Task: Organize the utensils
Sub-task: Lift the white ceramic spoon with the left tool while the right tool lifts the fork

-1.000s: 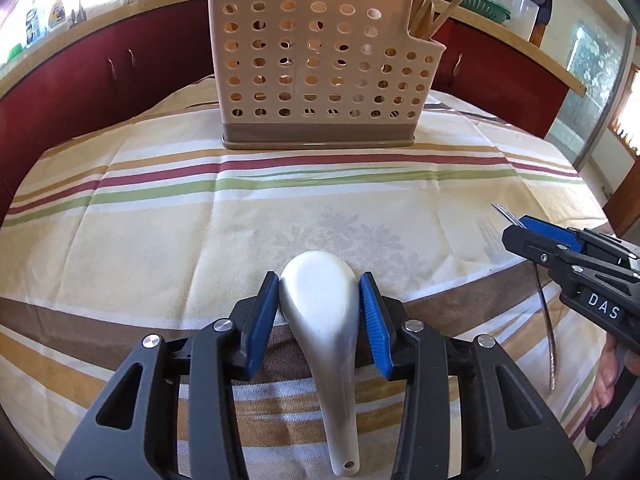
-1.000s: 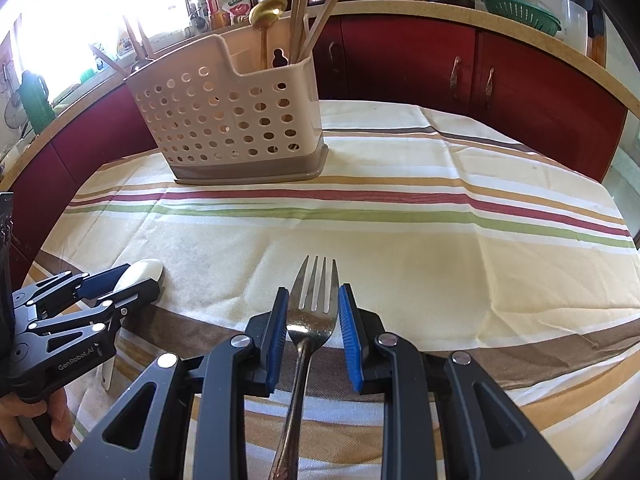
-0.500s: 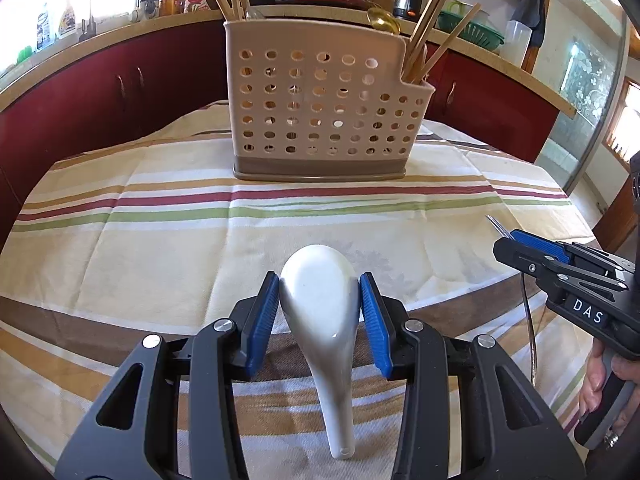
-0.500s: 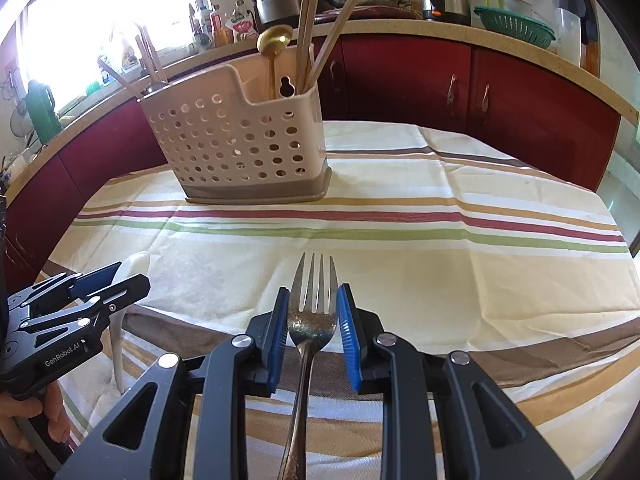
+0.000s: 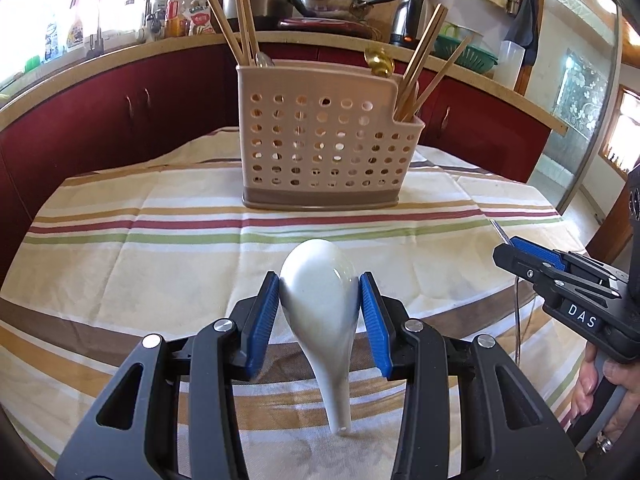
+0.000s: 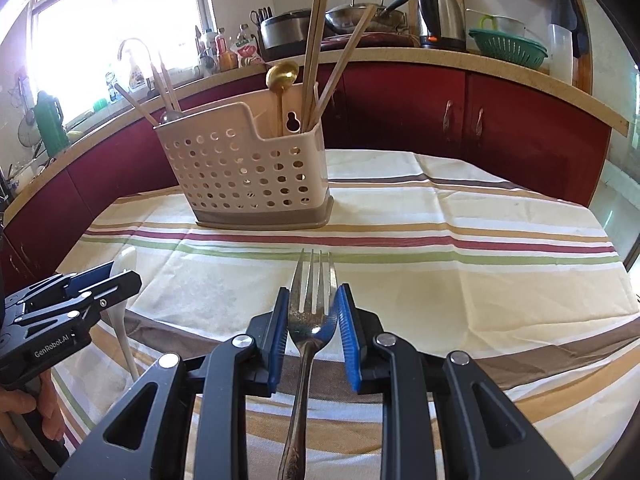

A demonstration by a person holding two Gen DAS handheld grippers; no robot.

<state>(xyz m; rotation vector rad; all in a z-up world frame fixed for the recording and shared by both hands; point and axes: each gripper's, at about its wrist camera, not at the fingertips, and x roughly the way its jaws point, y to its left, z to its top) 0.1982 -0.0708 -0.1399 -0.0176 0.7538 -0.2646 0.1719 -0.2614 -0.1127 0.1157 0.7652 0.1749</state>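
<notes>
The left claw (image 5: 319,316) is clamped on a white ceramic spoon (image 5: 320,292), its blue pads (image 5: 262,316) pressing the two sides of the bowl. The bowl points toward the utensil caddy (image 5: 324,148) and the handle hangs down under the claw, clear of the striped cloth (image 5: 160,248) that covers the counter. The right claw (image 6: 312,322) is closed on a metal fork (image 6: 310,320), gripping it at the base of the tines; the tines point toward the caddy and the stem runs back beneath the claw.

The caddy, a beige perforated holder with a brown base, stands on the cloth well ahead of both claws. Wooden chopsticks (image 6: 316,56) and a gold spoon (image 6: 282,76) stand in the lower end compartment, and more chopsticks (image 5: 240,20) and a silver utensil rise from the opposite end.

In the left wrist view the right claw (image 5: 516,248) sits to the right of the caddy and nearer the camera, with a hand (image 5: 604,380) on its grip. In the right wrist view the left claw (image 6: 120,276) sits left of the caddy.
</notes>
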